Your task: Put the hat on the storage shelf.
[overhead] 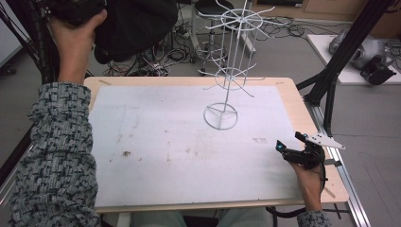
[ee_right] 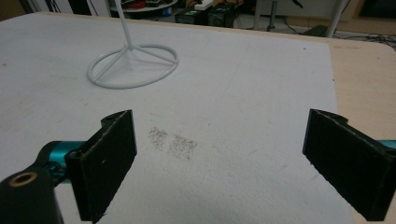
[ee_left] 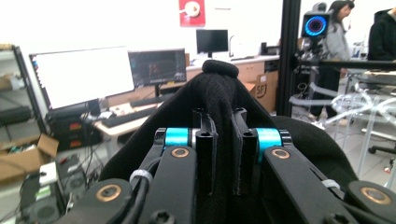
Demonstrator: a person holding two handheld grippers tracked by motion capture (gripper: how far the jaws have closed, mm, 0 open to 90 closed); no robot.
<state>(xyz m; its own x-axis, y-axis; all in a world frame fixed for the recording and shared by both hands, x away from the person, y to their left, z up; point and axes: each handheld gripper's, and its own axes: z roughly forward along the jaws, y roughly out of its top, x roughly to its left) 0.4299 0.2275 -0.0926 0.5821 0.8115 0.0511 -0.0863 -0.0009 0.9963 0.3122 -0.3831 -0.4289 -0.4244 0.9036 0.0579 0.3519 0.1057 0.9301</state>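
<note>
Left gripper (ee_left: pixel 219 140) raised off far-left table corner, jaws clenched on black knitted fabric item (ee_left: pixel 219 88) (hat, probably). Right gripper (ee_right: pixel 219 163) low over white mat (overhead: pixel 165 156) near right edge, jaws spread wide, nothing between. White wire display stand (overhead: pixel 229 71) upright mid-table, hooks bare. Judged step: carry to stand. Next: lower fabric onto hook, release.

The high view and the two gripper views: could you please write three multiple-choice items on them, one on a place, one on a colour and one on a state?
1. Where does the wire rack stand?
A. far middle of the mat
B. near left corner
C. on the floor

2. What colour is the cloth in the left gripper?
A. white
B. black
C. red

3. How is the right gripper?
A. shut on cloth
B. shut, holding nothing
C. open

Answers: 1 A, its ring base rests on the white mat. 2 B, black fabric sits between the jaws. 3 C, its jaws stand wide apart.
</note>
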